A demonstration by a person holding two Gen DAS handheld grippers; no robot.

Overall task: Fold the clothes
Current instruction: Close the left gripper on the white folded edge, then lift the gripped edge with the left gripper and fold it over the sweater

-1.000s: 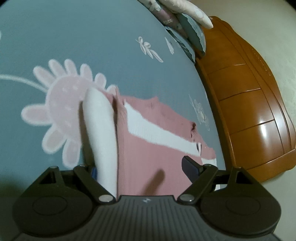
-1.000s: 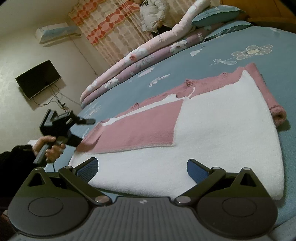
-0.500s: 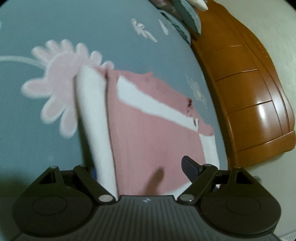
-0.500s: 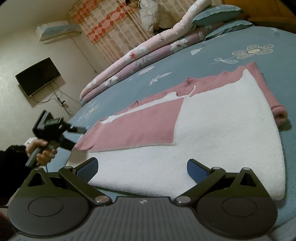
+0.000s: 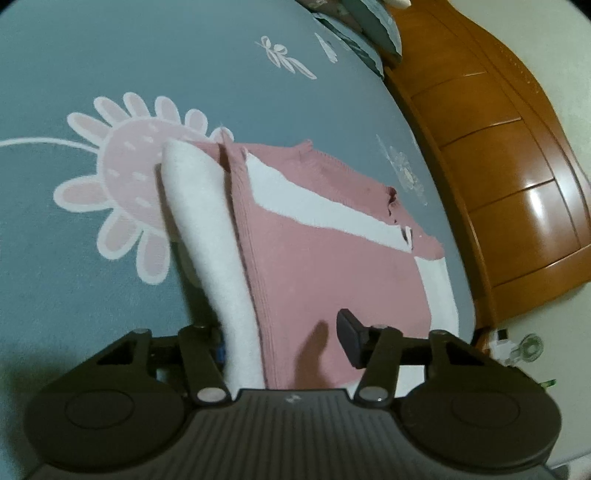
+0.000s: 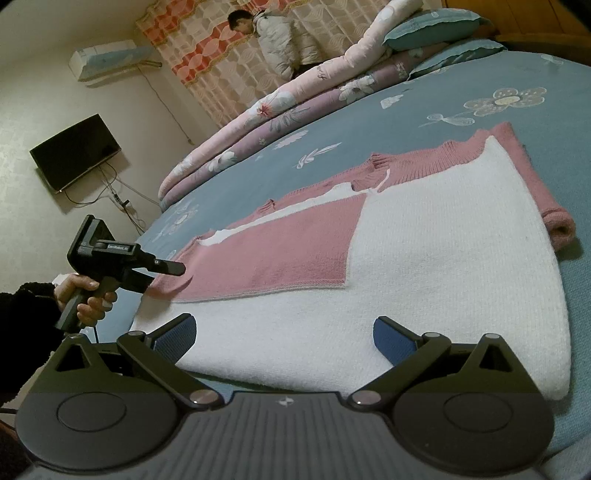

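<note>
The left gripper [image 6: 166, 271] has just been closing on the pink-and-white sweater's [image 6: 424, 266] edge at the bed's [image 6: 369, 122] near left corner — pads not visibly pressing yet — while the right gripper [image 6: 284, 338] hangs released over the hem, so a fold looks imminent.

We count one sweater [image 6: 424, 266], two tools [image 6: 284, 336] [image 6: 173, 267], two pillows [image 6: 436, 27], two rolled quilts [image 6: 280, 110], one television [image 6: 75, 153], one bystander [image 6: 280, 40].

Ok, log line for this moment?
left gripper: jaws just closing around sweater edge, not clamped | right gripper: open over sweater hem
</note>
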